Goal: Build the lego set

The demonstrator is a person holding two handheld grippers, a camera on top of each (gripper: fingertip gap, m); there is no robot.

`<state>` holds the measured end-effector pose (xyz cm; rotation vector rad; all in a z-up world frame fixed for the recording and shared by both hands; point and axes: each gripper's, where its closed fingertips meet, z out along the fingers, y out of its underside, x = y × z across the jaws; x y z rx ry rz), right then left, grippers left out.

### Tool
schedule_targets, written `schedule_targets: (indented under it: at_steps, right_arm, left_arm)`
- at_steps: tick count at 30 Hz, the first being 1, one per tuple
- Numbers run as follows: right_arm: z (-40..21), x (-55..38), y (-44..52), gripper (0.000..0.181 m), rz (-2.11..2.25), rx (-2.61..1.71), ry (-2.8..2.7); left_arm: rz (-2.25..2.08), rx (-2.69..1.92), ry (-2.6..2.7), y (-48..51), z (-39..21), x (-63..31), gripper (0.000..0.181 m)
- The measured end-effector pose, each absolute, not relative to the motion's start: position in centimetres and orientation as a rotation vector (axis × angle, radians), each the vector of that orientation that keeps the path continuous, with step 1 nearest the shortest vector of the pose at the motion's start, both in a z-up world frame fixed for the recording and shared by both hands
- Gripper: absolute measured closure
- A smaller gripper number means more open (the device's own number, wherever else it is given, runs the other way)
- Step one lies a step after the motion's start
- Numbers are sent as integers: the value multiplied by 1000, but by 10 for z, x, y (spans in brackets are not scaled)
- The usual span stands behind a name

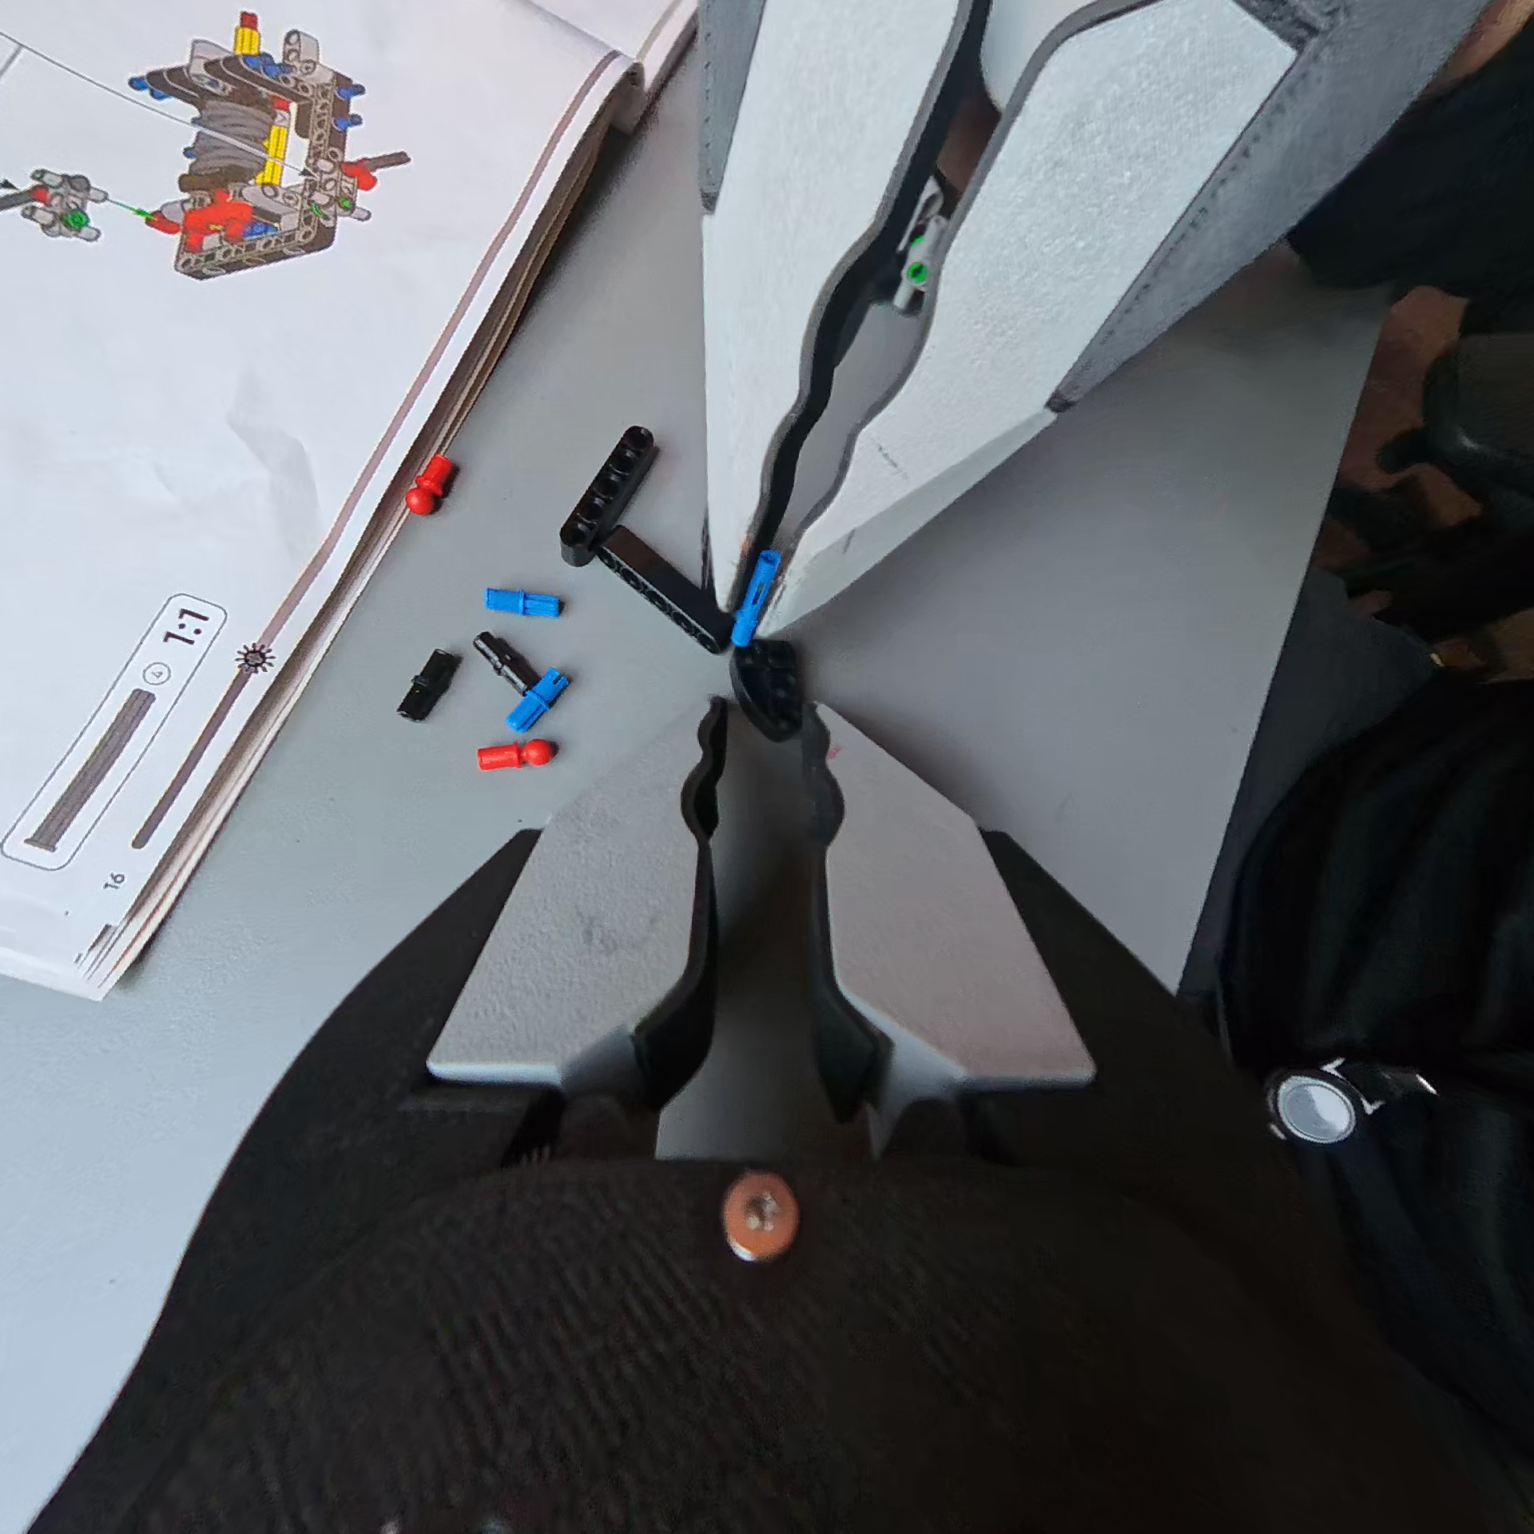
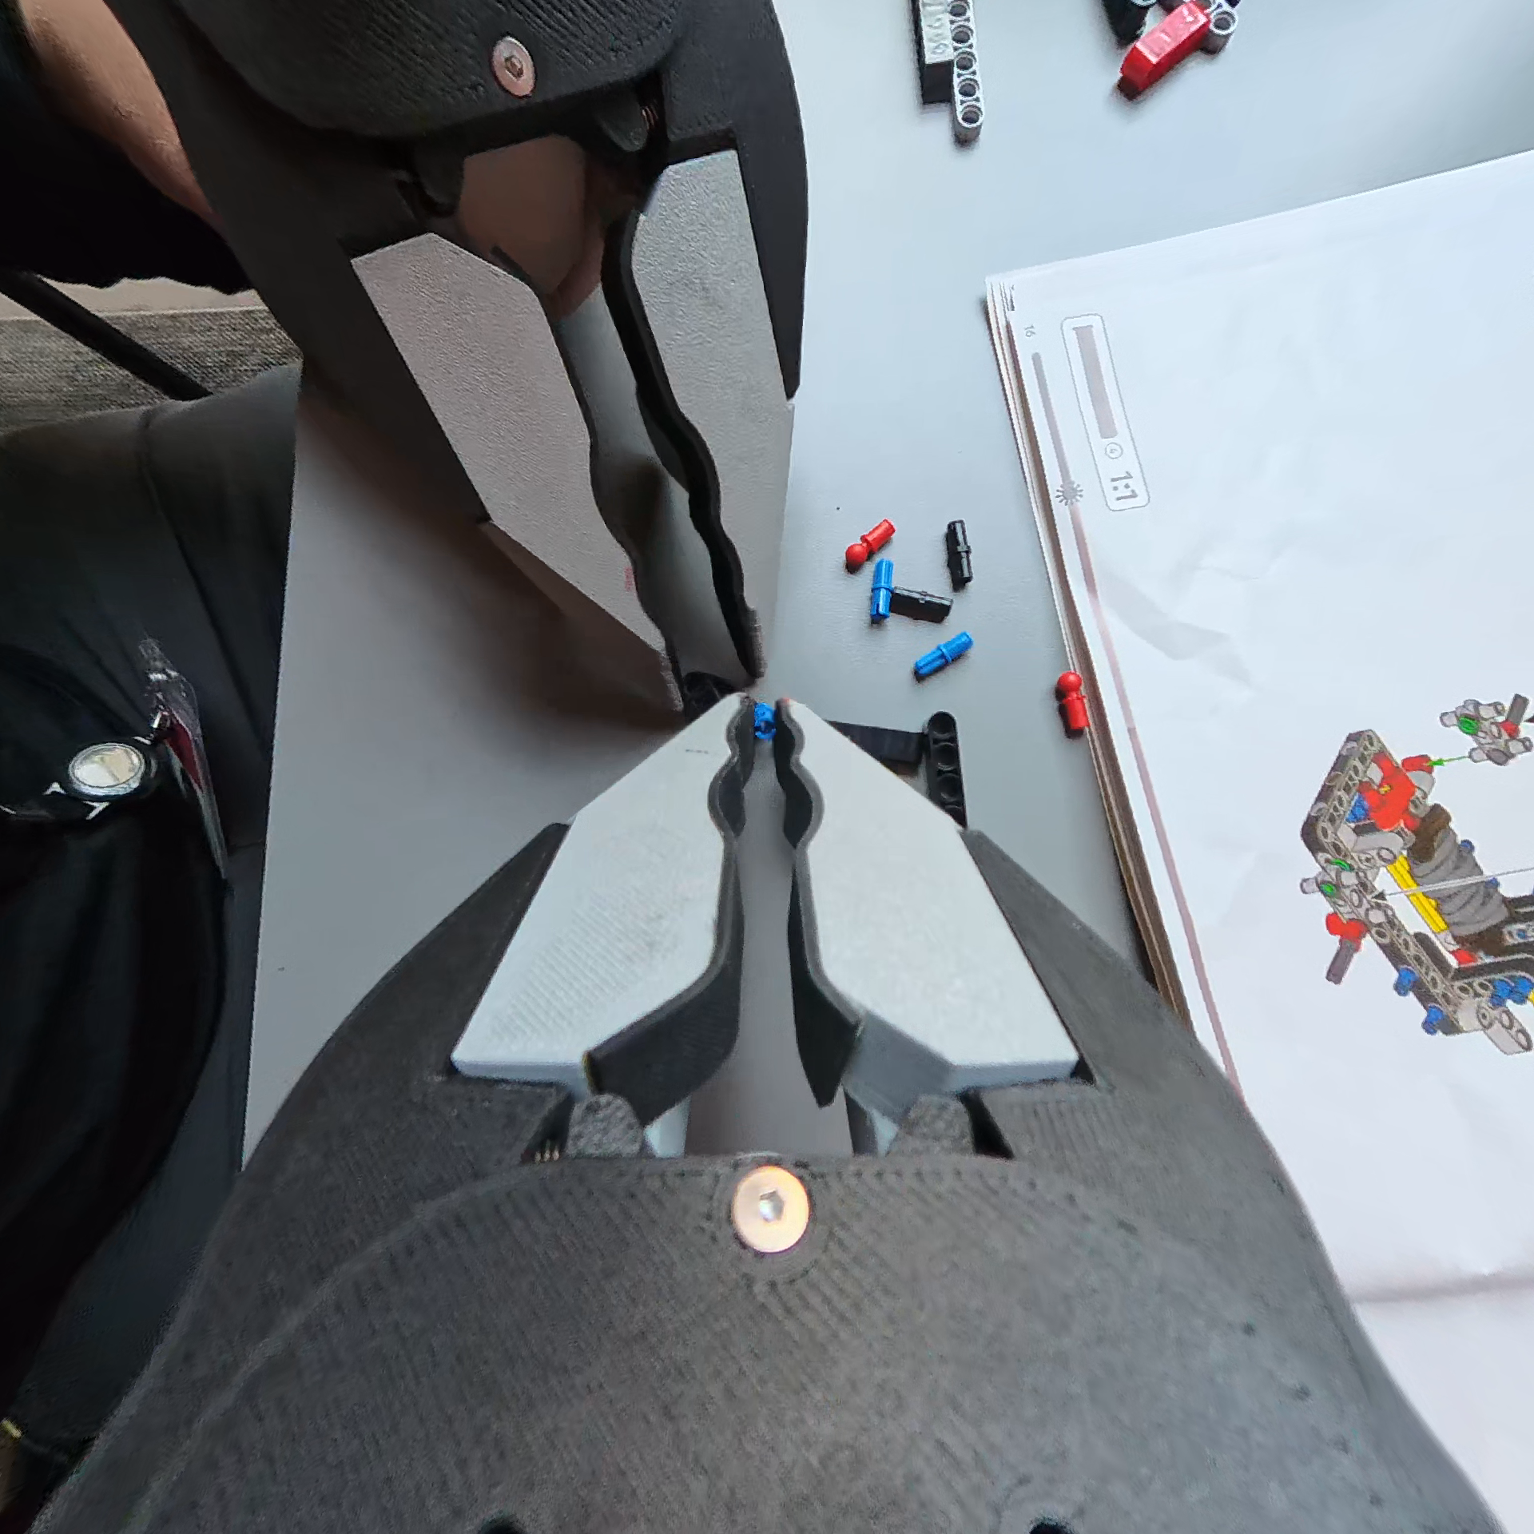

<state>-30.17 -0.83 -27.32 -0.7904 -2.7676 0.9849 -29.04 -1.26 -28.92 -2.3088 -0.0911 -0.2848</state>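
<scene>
Left gripper (image 1: pixel 764 705): rises from the bottom of its own view, tips closed on a small black curved piece (image 1: pixel 768 685) at frame centre.
Right gripper (image 2: pixel 764 720): nearly closed, pinching a blue pin (image 1: pixel 755 598); in the left wrist view it comes down from the top, the pin's lower end just above the black piece.
Black beams (image 1: pixel 639 539): two, lying in an L on the grey table (image 1: pixel 1038 664), one end hidden behind the right gripper's tips.
Loose pins: two blue (image 1: pixel 523 601), two black (image 1: pixel 427 685), two red (image 1: pixel 515 754), scattered left of centre.
Instruction booklet (image 1: pixel 207 498): open, upper left of the left wrist view; one red pin touches its edge.
Other parts (image 2: pixel 1166 41): a grey beam and a red piece at the top of the right wrist view.
In the way: each gripper's body hides the table below the meeting point.
</scene>
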Motion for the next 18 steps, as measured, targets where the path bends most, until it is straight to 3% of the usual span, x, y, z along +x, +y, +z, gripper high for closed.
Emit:
schedule_targets:
  at_steps: [18]
  right_arm:
    - [-280, -298, -9, 179, 839, -699, -2856]
  left_arm:
    - [-266, -2315, -65, -6, -290, -290, 169]
